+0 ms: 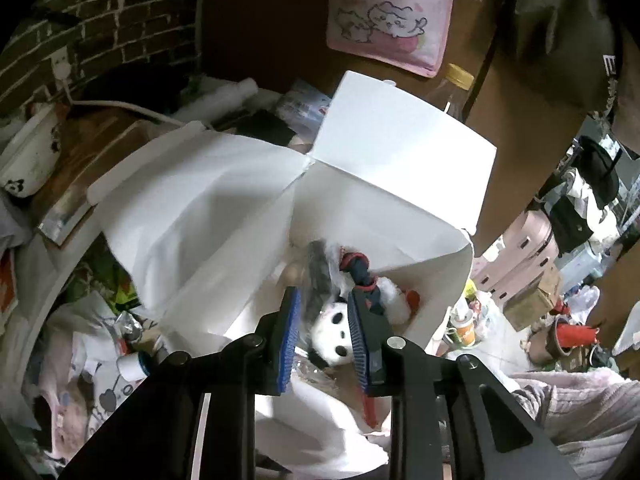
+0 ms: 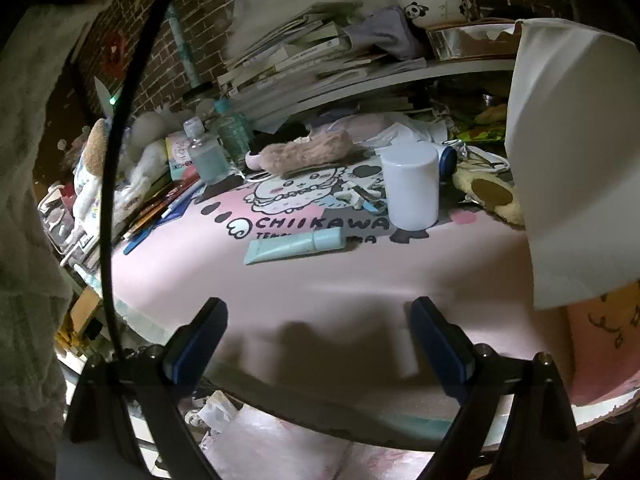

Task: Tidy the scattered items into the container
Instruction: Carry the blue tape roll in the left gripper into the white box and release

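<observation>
In the left wrist view my left gripper (image 1: 324, 294) hangs over the open white container (image 1: 400, 152), pointing down into it. Its blue pads stand a little apart and press on nothing. A red and navy thing (image 1: 362, 276) lies along the right finger; what it is I cannot tell. Below, inside the container, lie a white panda plush (image 1: 334, 332) and other soft items. In the right wrist view my right gripper (image 2: 319, 303) is wide open over the pink mat (image 2: 360, 280), holding nothing. On the mat lie a teal tube (image 2: 294, 244) and a white cylinder jar (image 2: 410, 188).
A brown fuzzy pouch (image 2: 306, 152), a clear bottle (image 2: 206, 158) and pens crowd the mat's far side. Stacked books fill the shelf (image 2: 400, 80) behind. The container's white wall (image 2: 568, 160) rises at the right. A black cable (image 2: 116, 160) crosses the left.
</observation>
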